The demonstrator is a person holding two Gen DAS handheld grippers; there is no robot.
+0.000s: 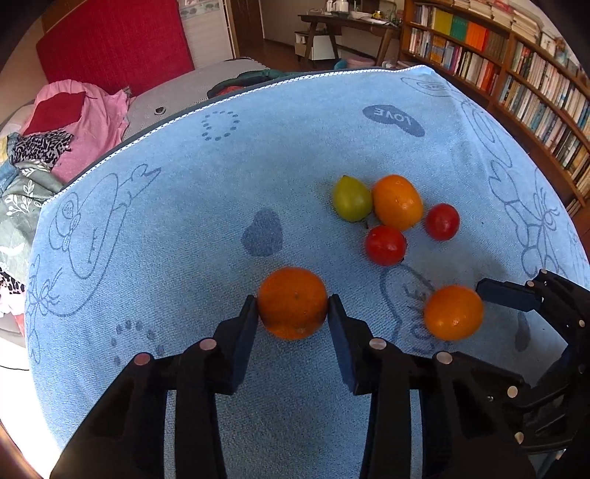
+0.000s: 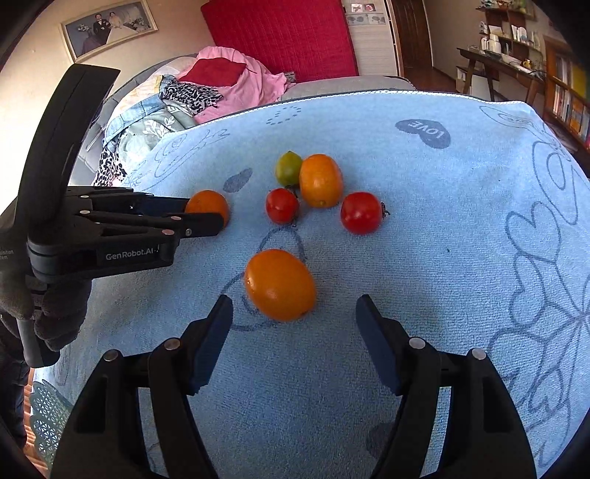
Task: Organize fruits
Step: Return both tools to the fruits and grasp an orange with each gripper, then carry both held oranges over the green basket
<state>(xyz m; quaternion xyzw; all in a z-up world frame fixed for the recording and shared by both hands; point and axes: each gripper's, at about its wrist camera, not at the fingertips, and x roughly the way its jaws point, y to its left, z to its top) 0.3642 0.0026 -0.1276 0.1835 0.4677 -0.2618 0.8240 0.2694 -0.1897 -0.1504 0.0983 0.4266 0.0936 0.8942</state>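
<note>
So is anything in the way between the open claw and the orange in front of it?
No. The right gripper is open, and the nearest orange lies just ahead of its fingertips with only bare blue towel between them.

Black left gripper (image 2: 206, 217) marked "GenRobot.AI"; dark glove (image 2: 55, 309).

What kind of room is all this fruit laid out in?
Most likely a lived-in home, a living room or study. Bookshelves packed with books line one wall, clothes lie heaped on a sofa, and a framed portrait hangs above.
</note>
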